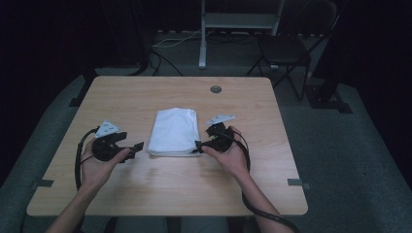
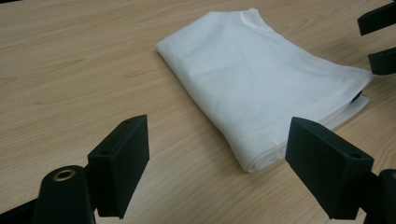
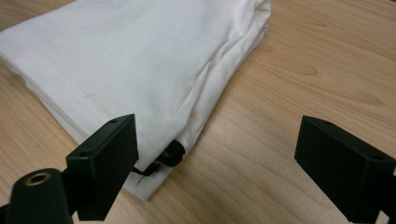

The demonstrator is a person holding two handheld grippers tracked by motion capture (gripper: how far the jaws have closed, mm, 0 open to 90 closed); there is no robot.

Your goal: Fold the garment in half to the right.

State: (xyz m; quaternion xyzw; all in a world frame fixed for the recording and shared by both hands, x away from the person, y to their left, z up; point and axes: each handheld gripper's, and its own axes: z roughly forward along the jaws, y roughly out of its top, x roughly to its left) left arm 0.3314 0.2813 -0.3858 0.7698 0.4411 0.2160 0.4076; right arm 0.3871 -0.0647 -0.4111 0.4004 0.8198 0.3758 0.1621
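I see a folded white cloth (image 1: 173, 132) lying flat near the middle of the wooden surface (image 1: 145, 194), its long side running away from me. My left claw (image 1: 137, 146) sits just to the left of the cloth's near corner, close to it but apart, and its jaws stand wide open; in the left gripper view they frame the near end of the cloth (image 2: 261, 79) with bare wood under them. My right claw (image 1: 197, 145) is at the cloth's near right corner, also open. In the right gripper view one jaw lies against the cloth's (image 3: 140, 60) corner, while the other stands over bare wood; a small dark tab (image 3: 172, 153) pokes out from the folded layers there.
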